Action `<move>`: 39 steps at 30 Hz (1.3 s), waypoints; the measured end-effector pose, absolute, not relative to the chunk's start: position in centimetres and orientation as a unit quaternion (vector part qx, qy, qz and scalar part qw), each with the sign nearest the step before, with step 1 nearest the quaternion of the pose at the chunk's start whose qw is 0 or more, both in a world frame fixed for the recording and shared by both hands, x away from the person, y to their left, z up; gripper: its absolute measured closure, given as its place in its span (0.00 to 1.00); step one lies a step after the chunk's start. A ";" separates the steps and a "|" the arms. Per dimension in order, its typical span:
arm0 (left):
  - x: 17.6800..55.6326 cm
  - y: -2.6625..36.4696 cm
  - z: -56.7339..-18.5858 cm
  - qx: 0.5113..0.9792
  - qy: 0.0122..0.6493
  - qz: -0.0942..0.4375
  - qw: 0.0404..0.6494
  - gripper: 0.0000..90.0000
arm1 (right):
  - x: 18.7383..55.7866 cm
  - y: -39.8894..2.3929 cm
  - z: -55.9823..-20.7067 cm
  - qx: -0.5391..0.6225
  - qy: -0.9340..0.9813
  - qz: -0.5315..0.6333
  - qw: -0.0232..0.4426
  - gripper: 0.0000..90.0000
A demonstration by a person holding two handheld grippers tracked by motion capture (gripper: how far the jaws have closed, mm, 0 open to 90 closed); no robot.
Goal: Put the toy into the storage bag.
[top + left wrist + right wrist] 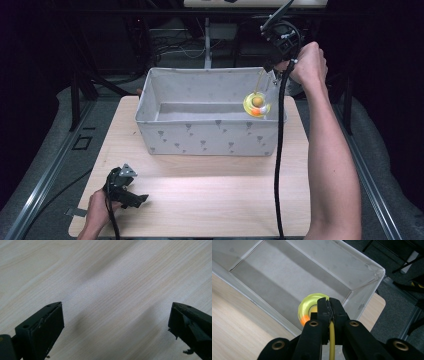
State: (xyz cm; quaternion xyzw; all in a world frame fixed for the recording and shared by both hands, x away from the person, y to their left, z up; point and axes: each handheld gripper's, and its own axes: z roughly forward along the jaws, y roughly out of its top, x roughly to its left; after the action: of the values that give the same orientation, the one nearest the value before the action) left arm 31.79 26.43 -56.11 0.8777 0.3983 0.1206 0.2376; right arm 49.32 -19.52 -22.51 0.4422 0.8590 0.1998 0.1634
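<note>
Over the pale wooden counter [200, 200] and the grey fabric bin [210, 137], my right gripper [329, 305] has its jaws clamped on the thin yellow stem of a light, dangling yellow ring toy [257, 104], which I judge likely to swing, while my left gripper [131, 196] rests wide open and empty.

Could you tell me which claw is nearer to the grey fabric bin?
The right. The right claw hangs over the fabric bin's right end, holding a yellow toy; the left claw rests on the table, well short of it.
</note>
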 end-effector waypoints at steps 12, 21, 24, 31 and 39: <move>31.8 26.4 -56.1 0.878 0.398 0.121 0.237 0.00 | 49.9 -19.6 -24.1 0.443 0.861 0.198 0.153 0.98; 31.8 26.4 -56.1 0.878 0.398 0.121 0.237 0.00 | 50.4 -19.2 -25.2 0.441 0.864 0.191 0.150 0.98; 31.8 26.4 -56.1 0.878 0.397 0.121 0.237 0.00 | 50.5 -19.1 -25.5 0.441 0.865 0.189 0.148 0.98; 31.8 26.4 -56.1 0.878 0.398 0.122 0.237 0.00 | 50.7 -19.4 -26.7 0.441 0.866 0.189 0.142 0.98; 31.8 26.4 -56.1 0.878 0.397 0.122 0.236 0.00 | 51.3 -19.5 -28.4 0.441 0.869 0.178 0.137 0.98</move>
State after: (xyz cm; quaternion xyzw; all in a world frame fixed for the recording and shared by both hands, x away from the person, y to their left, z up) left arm 31.81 26.41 -56.12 0.8784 0.3972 0.1216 0.2364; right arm 51.28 -19.46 -28.38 0.4405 0.8692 0.1778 0.1371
